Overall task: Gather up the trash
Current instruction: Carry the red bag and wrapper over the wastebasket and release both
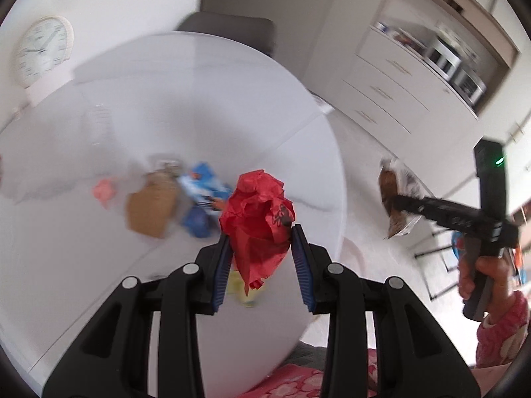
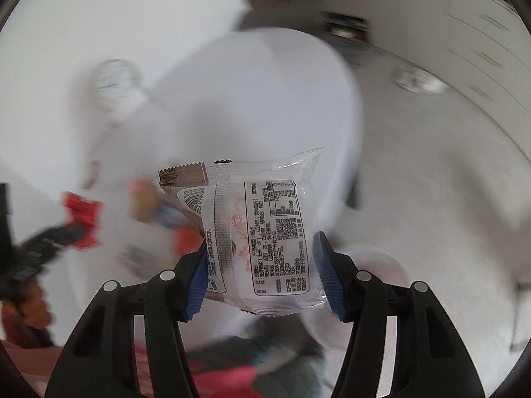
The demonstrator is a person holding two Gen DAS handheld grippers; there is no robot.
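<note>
Two pieces of trash are being carried at once, and the step in hand is judged to be the transfer to a bin, which cannot be identified with any certainty in either view. For this step both grips are best kept firm and the loads held level, since each piece is light and could slip if the pads are eased before the bin is reached. The left tool [image 1: 260, 242] is closed on a crumpled red paper [image 1: 257, 219], which is pinched between the blue pads near its lower half and stands up above the fingertips. The paper is bright red, heavily creased, with a dark printed mark on one fold, and a loose tail hangs below the pads. The right tool [image 2: 262, 265] is clamped on a clear snack wrapper [image 2: 262, 232], held by its two side edges over the edge of the white tabletop [image 1: 166, 99]. The wrapper is transparent and flat, with a brown serrated seal at one corner and a black printed label with a code. More litter [image 1: 186, 205] is left on the tabletop, blurred, so further collecting is judged to remain.
</note>
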